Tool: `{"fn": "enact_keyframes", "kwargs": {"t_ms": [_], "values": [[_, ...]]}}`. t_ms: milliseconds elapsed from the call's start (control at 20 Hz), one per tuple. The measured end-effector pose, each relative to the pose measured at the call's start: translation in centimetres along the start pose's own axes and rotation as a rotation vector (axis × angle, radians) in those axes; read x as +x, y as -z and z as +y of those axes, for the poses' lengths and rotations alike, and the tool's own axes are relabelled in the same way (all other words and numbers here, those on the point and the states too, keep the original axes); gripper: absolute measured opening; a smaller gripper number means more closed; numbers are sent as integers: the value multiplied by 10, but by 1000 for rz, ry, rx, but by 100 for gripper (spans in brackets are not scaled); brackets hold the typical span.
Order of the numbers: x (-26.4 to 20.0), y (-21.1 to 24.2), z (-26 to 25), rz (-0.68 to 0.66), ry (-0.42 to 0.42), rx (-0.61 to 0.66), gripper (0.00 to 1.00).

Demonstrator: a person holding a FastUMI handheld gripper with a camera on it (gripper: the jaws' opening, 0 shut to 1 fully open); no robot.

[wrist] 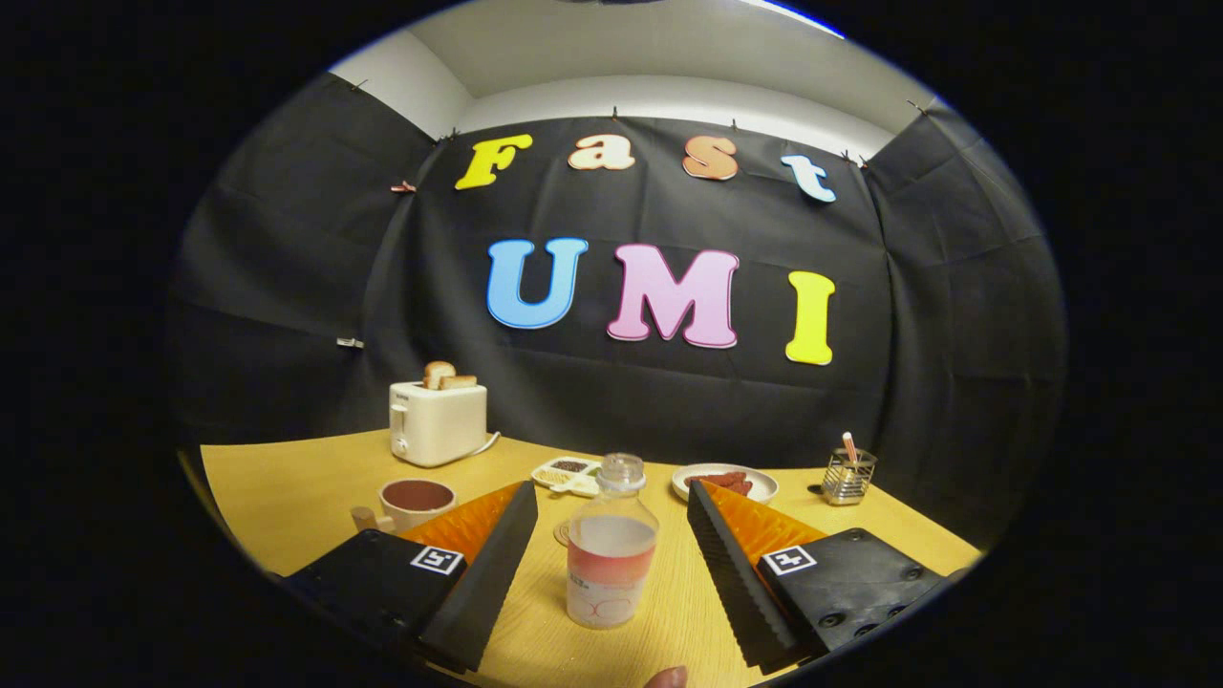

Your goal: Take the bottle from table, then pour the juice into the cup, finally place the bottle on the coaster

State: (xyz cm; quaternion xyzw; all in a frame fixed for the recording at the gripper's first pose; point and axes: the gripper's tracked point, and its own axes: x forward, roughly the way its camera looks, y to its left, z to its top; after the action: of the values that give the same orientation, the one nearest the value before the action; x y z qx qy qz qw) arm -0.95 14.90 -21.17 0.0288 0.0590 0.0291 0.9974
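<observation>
Wooden table (287,487) spreads before you; your gripper (611,506) is spread wide, the bottle (611,545) standing upright between its fingers, untouched, cup (413,502) beyond the left one.

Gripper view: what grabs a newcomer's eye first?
The clear bottle with pinkish juice, standing upright on the wooden table between the open claw's two fingers, neither touching it. Next, the white toaster with two toast slices, at the table's back beyond the cup, which sits beside the left finger. A plate of dark food lies behind the bottle.
</observation>
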Motion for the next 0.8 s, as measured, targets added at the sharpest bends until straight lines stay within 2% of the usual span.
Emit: {"fn": "enact_keyframes", "kwargs": {"t_ms": [200, 500, 550, 650, 800], "values": [[22, 39, -3, 43, 50, -1, 97], [38, 66, 5, 74, 98, 37, 97], [41, 62, 3, 59, 111, 49, 94], [47, 60, -1, 64, 138, 45, 78], [46, 41, -11, 61, 193, -52, 74]]}}
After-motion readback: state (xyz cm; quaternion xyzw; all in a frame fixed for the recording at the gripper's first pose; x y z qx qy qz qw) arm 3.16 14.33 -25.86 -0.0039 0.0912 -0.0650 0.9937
